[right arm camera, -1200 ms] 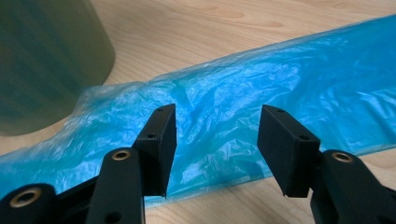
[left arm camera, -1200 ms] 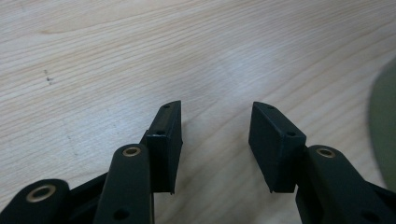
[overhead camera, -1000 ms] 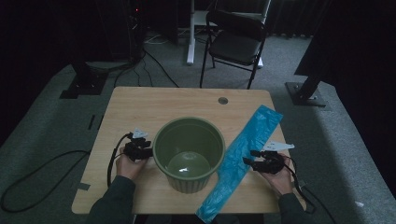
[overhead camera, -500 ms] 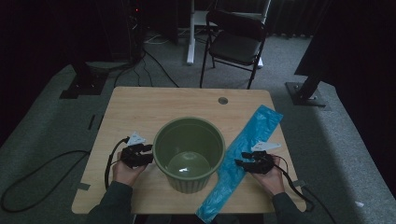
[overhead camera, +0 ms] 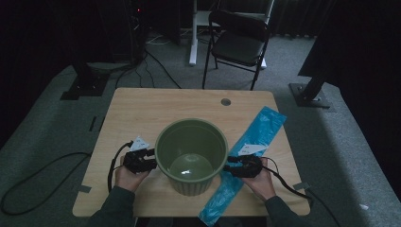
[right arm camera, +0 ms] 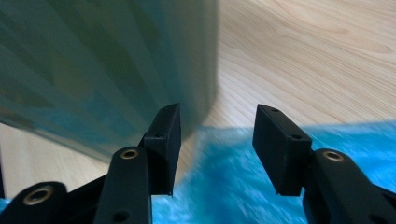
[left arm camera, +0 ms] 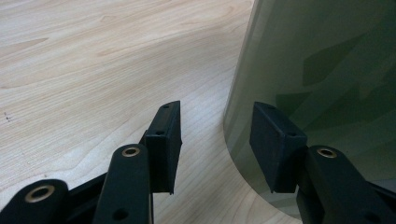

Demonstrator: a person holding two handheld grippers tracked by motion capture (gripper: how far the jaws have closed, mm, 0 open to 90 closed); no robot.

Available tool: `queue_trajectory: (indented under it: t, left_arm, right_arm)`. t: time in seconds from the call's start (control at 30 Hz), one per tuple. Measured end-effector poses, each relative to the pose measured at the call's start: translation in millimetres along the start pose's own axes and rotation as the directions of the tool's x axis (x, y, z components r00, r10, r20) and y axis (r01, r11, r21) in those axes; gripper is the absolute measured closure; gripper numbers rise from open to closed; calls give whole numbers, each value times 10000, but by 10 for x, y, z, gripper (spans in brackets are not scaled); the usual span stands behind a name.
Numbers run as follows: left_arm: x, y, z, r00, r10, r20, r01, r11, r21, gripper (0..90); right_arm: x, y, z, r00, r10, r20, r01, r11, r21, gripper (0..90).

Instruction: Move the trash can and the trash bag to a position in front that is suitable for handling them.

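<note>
A green plastic bin [overhead camera: 191, 156] stands upright on the wooden table [overhead camera: 156, 106], near its front edge. My left gripper [overhead camera: 150, 159] is open right at the bin's left wall [left arm camera: 322, 84], one pad [left arm camera: 276, 144] against it. My right gripper [overhead camera: 229, 167] is open at the bin's right side [right arm camera: 93, 70], low over a flat blue plastic bag [overhead camera: 250, 151] that lies diagonally along the table's right part. That bag [right arm camera: 261, 186] is blurred under the right jaws. Nothing is held between either pair of jaws.
A black folding chair [overhead camera: 239, 42] stands beyond the table's far edge. A round cable hole [overhead camera: 225, 101] marks the far part of the tabletop. Cables [overhead camera: 42, 165] trail over the grey carpet at left. Bare wood spreads behind the bin.
Both hands have moved inward toward the bin. The left gripper now sits against its left wall and the right gripper has come close to its right side, over the blue bag.
</note>
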State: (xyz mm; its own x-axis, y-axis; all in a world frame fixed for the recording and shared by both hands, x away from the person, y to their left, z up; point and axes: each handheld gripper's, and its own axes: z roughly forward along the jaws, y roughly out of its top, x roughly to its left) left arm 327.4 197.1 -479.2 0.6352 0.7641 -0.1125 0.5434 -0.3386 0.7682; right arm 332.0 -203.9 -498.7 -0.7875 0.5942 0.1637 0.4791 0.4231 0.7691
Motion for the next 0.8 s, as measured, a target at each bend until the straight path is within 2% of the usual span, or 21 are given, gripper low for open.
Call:
queue_trajectory:
  t: [0.17, 0.3, 0.4, 0.6, 0.63, 0.8]
  left_arm:
    - [7, 0, -23, 10000, -85, 48, 86, 9999, -126, 542]
    - [13, 1, -36, 9999, -68, -84, 67, 9999, -153, 544]
    - [68, -11, -74, 9992, -330, -232, 324, 9991, -267, 546]
    - [155, -41, -147, 9970, -550, -538, 530, 9979, -367, 550]
    - [194, -54, -173, 9955, -746, -588, 720, 9964, -449, 550]
    - [260, -72, -211, 9920, -974, -803, 932, 9941, -546, 550]
  right_arm:
    - [59, 73, 68, 9995, -305, -100, 305, 9995, 86, 535]
    - [63, 93, 84, 9993, -329, -170, 330, 9994, 109, 537]
    - [94, 148, 138, 9988, -427, -223, 431, 9989, 190, 539]
    - [151, 231, 238, 9974, -649, -308, 656, 9976, 238, 538]
    - [160, 246, 258, 9971, -681, -336, 688, 9974, 220, 539]
    - [202, 326, 354, 9960, -795, -406, 806, 9964, 252, 540]
